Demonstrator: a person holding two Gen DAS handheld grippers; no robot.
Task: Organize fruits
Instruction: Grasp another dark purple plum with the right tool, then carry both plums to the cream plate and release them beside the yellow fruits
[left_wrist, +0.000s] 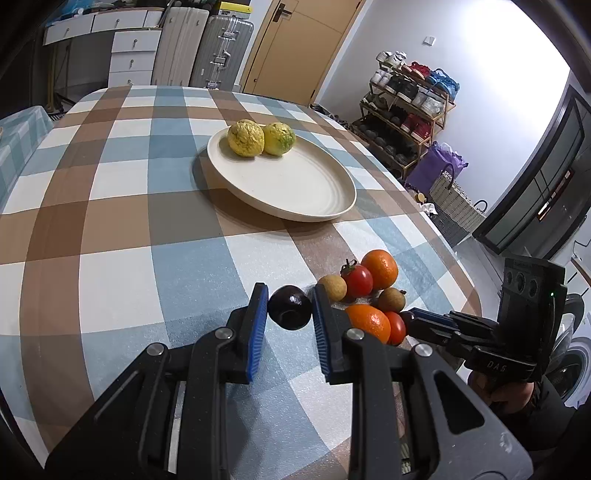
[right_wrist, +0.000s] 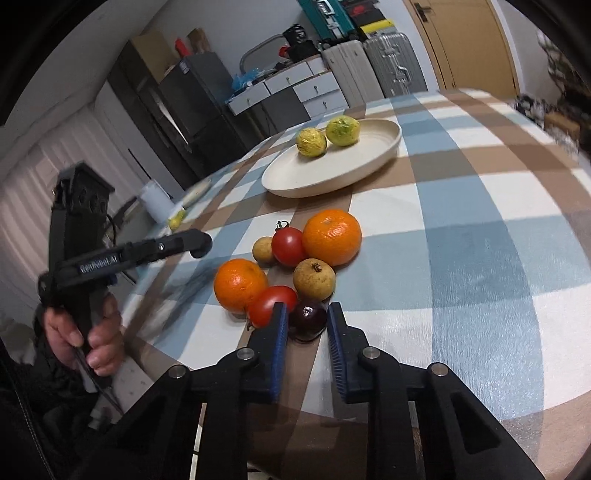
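Note:
In the left wrist view my left gripper (left_wrist: 290, 292) is shut on a dark purple round fruit (left_wrist: 290, 310), its blue pads pressing both sides. Just right of it lies a pile of two oranges (left_wrist: 380, 268), two tomatoes (left_wrist: 357, 280) and two brown longans (left_wrist: 332, 288). In the right wrist view my right gripper (right_wrist: 307, 308) is shut on a second dark purple fruit (right_wrist: 306, 321) at the near edge of that pile, beside a tomato (right_wrist: 269, 304). Farther back, a cream plate (right_wrist: 314, 173) holds two yellow-green fruits (right_wrist: 311, 142).
A checked cloth (left_wrist: 122, 280) covers the table. Its edge runs close along the pile's right side, with a shoe rack (left_wrist: 402, 110) and a woven basket (left_wrist: 456, 199) beyond. A person's hand (right_wrist: 92, 332) holds the left gripper's handle. A white roll (right_wrist: 157, 201) stands at the far left.

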